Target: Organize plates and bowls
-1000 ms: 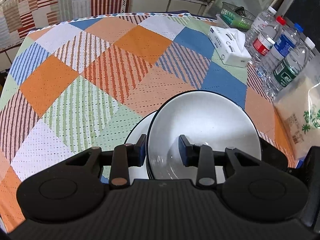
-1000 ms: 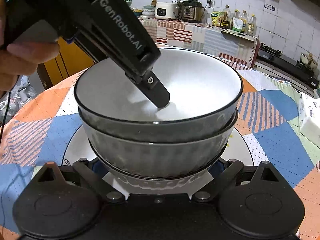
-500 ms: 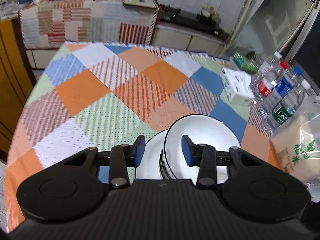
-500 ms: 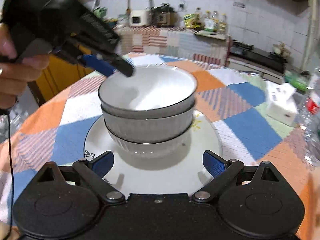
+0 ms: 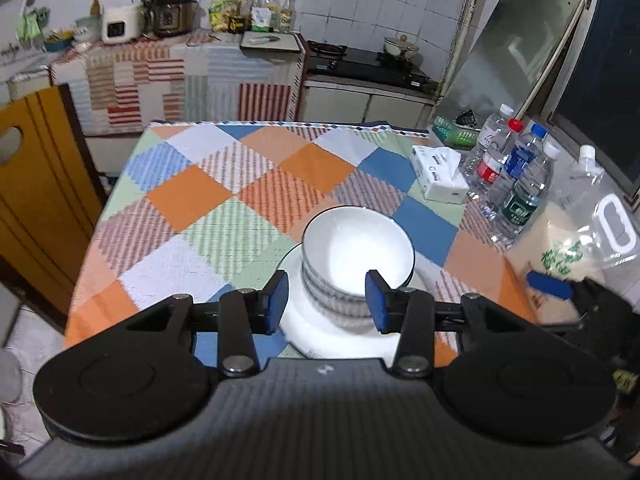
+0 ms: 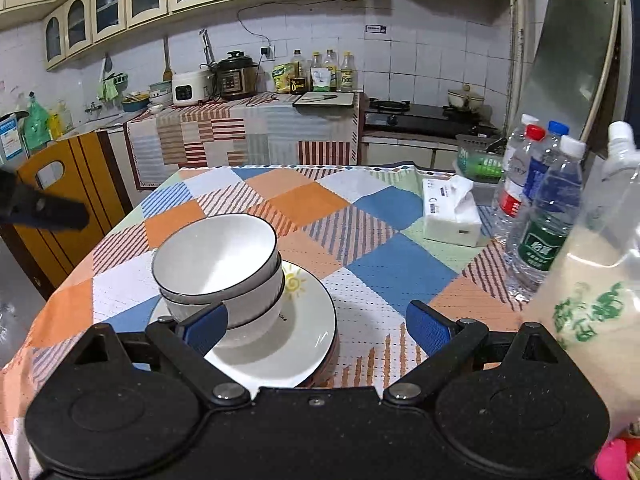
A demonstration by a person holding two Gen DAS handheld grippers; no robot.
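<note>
A stack of white bowls with dark rims (image 5: 356,256) (image 6: 218,268) stands on a stack of white plates (image 5: 320,332) (image 6: 304,320) near the front of the checked table. My left gripper (image 5: 326,300) is open and empty, raised above and behind the bowls. My right gripper (image 6: 316,328) is open wide and empty, pulled back from the plates. The left gripper's tip (image 6: 44,210) shows at the left edge of the right wrist view. The right gripper's blue pad (image 5: 548,284) shows at the right in the left wrist view.
Water bottles (image 5: 516,176) (image 6: 548,208), a tissue box (image 5: 438,174) (image 6: 450,210) and a large rice bag (image 5: 580,240) (image 6: 592,292) stand along the table's right side. A yellow chair (image 5: 36,184) is at the left. A kitchen counter lies behind.
Both grippers have drawn back and up from the bowl stack. The left gripper left the top bowl's rim; the right gripper opened away from the plates.
</note>
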